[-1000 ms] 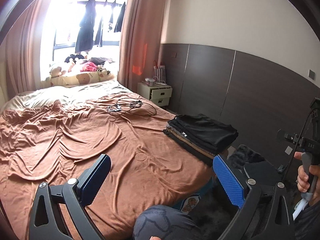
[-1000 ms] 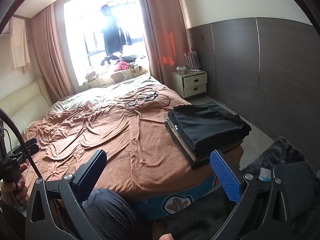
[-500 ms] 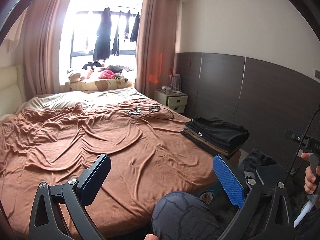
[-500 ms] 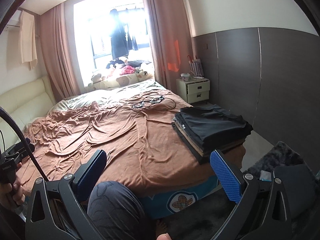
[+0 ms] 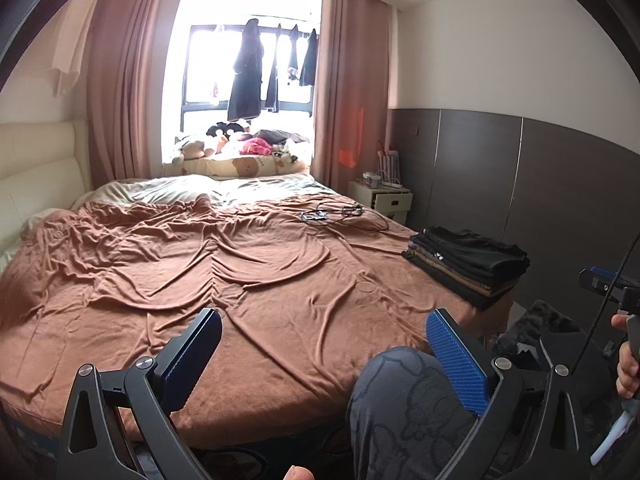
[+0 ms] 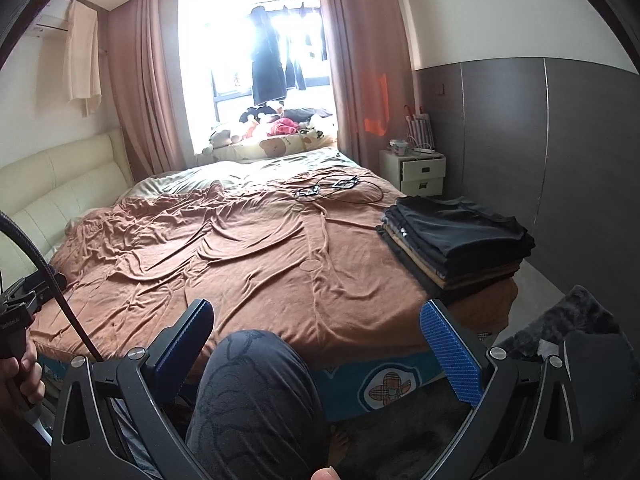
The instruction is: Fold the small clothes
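Note:
A stack of folded dark clothes (image 5: 468, 266) (image 6: 456, 240) sits on the right corner of the bed, black garment on top, tan ones lower down. My left gripper (image 5: 324, 348) is open and empty, held back from the bed's near edge, above the person's knee (image 5: 404, 400). My right gripper (image 6: 316, 338) is open and empty too, held off the foot of the bed, with the stack ahead to its right. Neither gripper touches any cloth.
The bed has a wrinkled brown cover (image 5: 240, 280) (image 6: 224, 248). Cables and small devices (image 5: 340, 214) (image 6: 336, 188) lie at its far right. A white nightstand (image 6: 418, 170) stands by the dark wall panel. Clothes hang at the window (image 5: 248, 76). A dark rug (image 6: 576, 320) lies on the floor at right.
Both grippers have pulled back and swung left, so more of the bed and the headboard shows. The stack now sits further away and to the right. Both jaws stayed open.

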A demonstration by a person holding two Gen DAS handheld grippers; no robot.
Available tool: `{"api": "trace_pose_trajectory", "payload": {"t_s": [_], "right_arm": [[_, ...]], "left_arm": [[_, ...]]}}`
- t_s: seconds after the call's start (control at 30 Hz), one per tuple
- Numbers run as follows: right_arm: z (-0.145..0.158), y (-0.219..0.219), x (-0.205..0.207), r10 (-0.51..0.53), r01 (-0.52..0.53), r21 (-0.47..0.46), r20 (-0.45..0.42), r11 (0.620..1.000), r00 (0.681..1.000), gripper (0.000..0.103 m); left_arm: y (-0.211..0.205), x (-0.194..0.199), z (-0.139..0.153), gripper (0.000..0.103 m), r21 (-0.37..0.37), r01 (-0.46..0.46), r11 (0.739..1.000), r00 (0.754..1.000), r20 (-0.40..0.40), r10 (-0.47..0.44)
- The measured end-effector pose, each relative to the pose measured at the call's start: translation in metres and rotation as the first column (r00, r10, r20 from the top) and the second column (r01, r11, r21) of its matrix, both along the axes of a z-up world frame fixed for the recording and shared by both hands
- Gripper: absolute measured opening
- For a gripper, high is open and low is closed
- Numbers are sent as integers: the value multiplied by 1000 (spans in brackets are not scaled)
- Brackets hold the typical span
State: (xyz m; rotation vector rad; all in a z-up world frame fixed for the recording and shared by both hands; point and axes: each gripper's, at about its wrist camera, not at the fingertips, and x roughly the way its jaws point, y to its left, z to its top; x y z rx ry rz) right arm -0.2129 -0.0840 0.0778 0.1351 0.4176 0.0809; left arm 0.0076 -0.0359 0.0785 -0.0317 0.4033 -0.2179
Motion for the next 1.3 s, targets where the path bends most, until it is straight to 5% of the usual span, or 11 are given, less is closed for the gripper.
{"api": "trace_pose_trajectory", "payload": {"t_s": [1.3], "right_arm": [[-32,44,26,4,-4,8,-66,1000,998,103]], "left_arm": [[28,7,-45,103,0,-76,997,995,-65,75]]}}
